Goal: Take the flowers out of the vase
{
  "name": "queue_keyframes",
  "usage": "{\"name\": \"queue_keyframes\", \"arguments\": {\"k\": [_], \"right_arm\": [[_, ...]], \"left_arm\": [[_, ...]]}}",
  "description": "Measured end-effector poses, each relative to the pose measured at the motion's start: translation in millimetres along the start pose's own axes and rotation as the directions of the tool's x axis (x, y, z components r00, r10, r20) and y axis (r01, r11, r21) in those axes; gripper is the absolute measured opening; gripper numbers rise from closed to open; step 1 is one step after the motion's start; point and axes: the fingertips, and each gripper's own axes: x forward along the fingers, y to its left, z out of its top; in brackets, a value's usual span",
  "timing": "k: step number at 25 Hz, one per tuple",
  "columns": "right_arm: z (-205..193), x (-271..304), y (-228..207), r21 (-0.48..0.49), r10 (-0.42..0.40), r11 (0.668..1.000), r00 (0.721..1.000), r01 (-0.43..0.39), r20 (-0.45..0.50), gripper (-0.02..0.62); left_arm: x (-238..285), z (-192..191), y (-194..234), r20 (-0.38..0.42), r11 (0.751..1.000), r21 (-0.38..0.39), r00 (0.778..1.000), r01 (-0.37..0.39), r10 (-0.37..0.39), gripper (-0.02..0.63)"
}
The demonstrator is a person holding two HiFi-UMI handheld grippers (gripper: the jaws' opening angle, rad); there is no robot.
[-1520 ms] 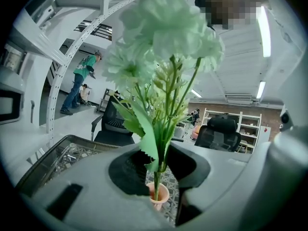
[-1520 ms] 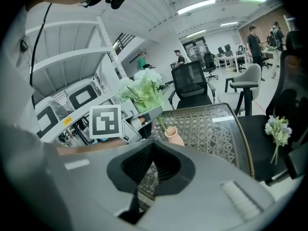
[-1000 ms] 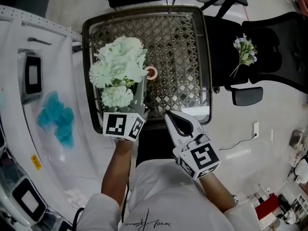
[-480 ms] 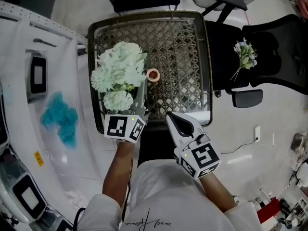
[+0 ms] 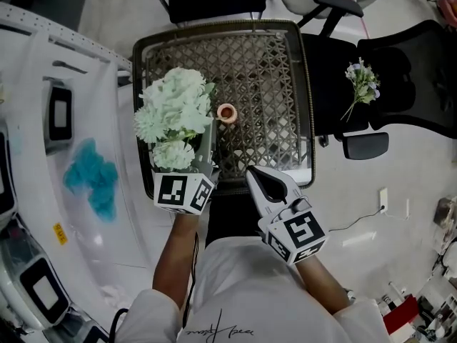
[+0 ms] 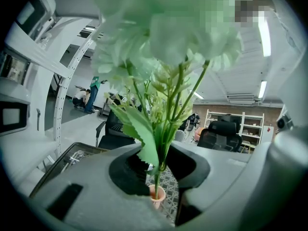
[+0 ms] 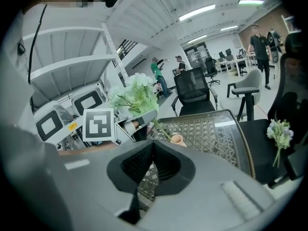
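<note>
While the left gripper [image 6: 161, 161] clamps its jaws on the flowers [image 5: 175, 109], the stem tip reaches the vase [image 5: 226, 111] mouth just beyond those jaws. Draw along the stem's line, lest the small vase topple on the bench [image 5: 275, 63]; the right gripper [image 7: 153, 146], jaws together, hangs empty.

Under long ceiling strip lights [image 7: 197, 12], the pale glossy floor [image 5: 421, 170] carries a dark-rimmed, lattice-topped table [image 5: 308, 98] with black office chairs [image 5: 407, 70] drawn close around it, white machine racks [image 5: 71, 56] along one side, and open shelves [image 6: 257, 121] against a brown brick wall [image 6: 226, 110] far off.
</note>
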Motion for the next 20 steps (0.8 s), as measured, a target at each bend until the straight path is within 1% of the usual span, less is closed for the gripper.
{"name": "queue_keyframes", "arguments": {"k": [13, 20], "right_arm": [[2.4, -11.1, 7.1, 0.004, -0.006, 1.000, 1.000, 0.006, 0.029, 0.006], [1.1, -13.4, 15.9, 0.010, 0.000, 1.000, 0.999, 0.000, 0.042, 0.006]], "left_arm": [[-15.1, 16.1, 0.5, 0.027, 1.000, -0.008, 0.999, -0.018, 0.018, 0.087], [-25.5, 26.4, 4.8, 0.028, 1.000, 0.015, 0.999, -0.027, 0.027, 0.086]]}}
